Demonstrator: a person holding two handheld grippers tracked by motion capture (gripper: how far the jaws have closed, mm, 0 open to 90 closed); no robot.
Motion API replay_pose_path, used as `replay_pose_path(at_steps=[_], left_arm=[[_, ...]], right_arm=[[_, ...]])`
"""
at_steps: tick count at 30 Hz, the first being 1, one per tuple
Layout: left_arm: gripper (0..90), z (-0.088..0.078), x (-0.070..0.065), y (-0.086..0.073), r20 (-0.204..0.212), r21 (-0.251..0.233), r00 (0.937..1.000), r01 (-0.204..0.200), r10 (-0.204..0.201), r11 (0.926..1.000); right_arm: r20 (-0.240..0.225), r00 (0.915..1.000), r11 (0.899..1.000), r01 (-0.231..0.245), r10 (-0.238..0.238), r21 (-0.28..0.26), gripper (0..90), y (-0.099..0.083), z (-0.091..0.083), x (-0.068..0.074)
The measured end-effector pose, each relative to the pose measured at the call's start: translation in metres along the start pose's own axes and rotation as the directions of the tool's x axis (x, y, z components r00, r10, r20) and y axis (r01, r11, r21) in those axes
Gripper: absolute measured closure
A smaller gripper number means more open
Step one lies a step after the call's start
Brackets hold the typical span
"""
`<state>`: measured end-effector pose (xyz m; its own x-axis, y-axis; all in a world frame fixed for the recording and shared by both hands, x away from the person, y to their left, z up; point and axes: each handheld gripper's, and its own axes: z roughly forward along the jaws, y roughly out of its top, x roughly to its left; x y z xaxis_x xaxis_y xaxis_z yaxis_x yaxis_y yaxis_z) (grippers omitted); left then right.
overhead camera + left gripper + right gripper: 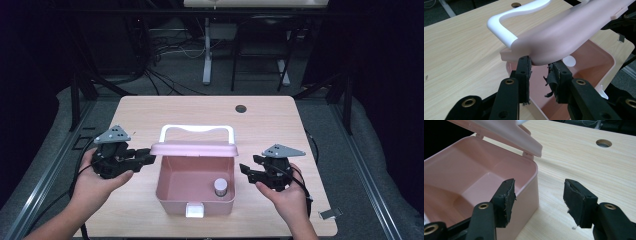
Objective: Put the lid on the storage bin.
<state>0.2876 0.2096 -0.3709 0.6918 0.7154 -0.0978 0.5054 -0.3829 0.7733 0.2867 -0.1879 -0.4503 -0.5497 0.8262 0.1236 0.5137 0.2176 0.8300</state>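
The table (280, 125) has a pale wood-grain top with rounded corners and a round cable hole (241, 108) toward 1 o'clock. A grey floor (60, 135) surrounds it, crossed by metal rails (35, 200) at 8 and 4 o'clock. At 12 o'clock, black cables (165, 80) lie beneath a second desk on white legs (207, 50). Dark surroundings close in at 9 and 3 o'clock.

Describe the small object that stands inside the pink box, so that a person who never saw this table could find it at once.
On the wooden table stands an open pink box, its lid raised, with a white handle. Look into its near right corner: there a small jar stands upright. Its round, greyish cap sets it apart; the box's white latch is square and sits outside the front wall.
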Motion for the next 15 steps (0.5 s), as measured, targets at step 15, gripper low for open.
replay_pose_path(at_steps=[15], left_arm=[[71.1,-0.0014,-0.002,-0.0099,0.014,0.0,0.9999,0.003,-0.003,1.0]], right_arm=[[0.005,0.9996,0.999,-0.028,0.027,0.022,42.0,-0.0101,0.0005,-0.0096]])
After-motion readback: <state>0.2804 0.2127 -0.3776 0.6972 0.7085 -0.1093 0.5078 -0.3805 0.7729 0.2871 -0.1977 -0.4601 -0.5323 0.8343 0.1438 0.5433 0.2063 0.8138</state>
